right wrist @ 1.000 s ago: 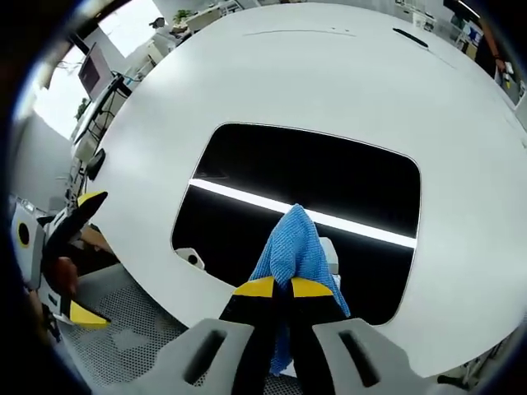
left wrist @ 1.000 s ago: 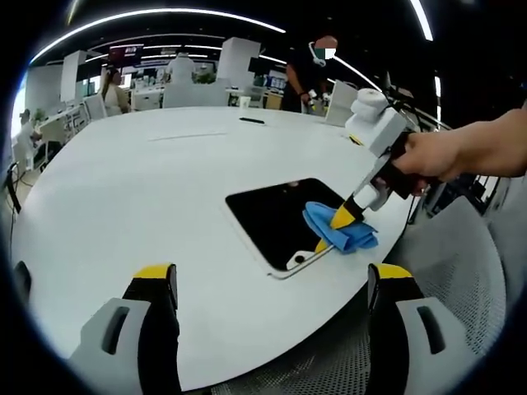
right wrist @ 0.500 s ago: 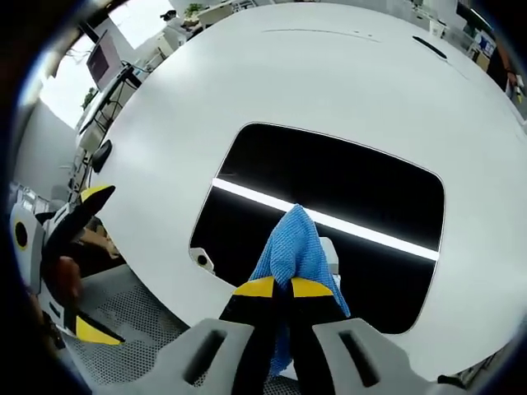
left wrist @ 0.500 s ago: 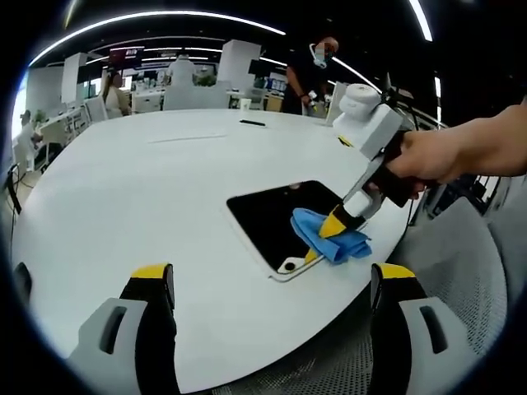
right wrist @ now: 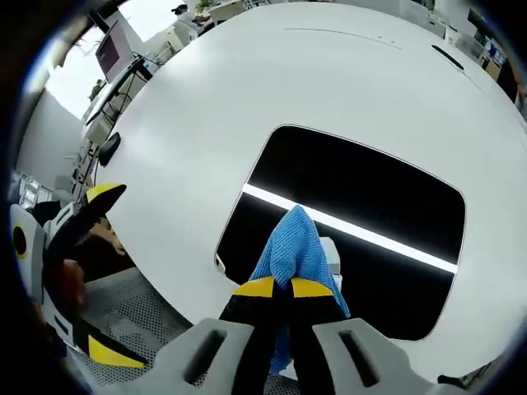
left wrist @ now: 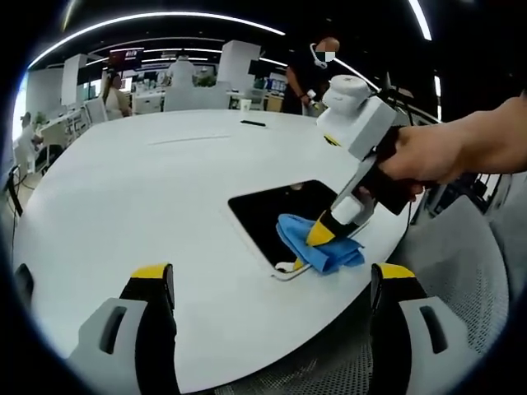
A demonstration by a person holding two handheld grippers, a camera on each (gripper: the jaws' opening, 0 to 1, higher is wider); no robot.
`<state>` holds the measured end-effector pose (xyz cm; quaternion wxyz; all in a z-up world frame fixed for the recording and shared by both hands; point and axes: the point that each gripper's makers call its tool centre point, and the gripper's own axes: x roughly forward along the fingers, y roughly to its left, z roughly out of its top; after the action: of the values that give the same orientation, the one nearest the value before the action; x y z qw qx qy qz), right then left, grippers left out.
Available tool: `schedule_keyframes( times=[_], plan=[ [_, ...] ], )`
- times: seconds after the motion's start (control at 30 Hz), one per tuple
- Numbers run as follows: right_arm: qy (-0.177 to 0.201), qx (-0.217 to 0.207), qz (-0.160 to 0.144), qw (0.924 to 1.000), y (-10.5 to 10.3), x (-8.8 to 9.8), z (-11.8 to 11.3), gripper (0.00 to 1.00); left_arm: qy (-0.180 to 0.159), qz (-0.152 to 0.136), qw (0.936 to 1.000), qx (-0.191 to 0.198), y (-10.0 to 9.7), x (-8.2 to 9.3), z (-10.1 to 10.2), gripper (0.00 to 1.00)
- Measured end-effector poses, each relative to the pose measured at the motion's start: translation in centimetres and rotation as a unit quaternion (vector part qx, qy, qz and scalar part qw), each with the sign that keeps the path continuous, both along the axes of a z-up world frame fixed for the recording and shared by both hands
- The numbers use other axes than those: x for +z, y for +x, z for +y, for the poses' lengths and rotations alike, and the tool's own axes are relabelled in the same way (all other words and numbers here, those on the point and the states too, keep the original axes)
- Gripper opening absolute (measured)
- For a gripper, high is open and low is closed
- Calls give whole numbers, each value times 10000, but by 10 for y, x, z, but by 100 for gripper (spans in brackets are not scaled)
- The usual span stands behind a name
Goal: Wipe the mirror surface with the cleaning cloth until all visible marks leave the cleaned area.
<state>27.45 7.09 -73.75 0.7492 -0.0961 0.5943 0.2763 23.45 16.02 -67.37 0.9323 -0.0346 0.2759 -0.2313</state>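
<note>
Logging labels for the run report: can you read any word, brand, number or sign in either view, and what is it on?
No readable text in either view.
Wall screen far behind the table: too small and blurred to read.
Mirror, cleaning cloth and both grippers' yellow-tipped jaws: no print visible.

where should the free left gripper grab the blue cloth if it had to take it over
Probably the loose bunched folds of the blue cloth trailing toward the table edge, approached from that near edge. The right gripper pins the end on the mirror; the left gripper is open.
</note>
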Motion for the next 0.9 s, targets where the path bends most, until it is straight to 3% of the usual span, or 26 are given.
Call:
schedule_keyframes(
  times=[0.9],
  plan=[
    [80, 324, 52, 9994, -1, -1, 33, 0, -51, 77, 10000, -9, 0, -3, 0, 98]
  ],
)
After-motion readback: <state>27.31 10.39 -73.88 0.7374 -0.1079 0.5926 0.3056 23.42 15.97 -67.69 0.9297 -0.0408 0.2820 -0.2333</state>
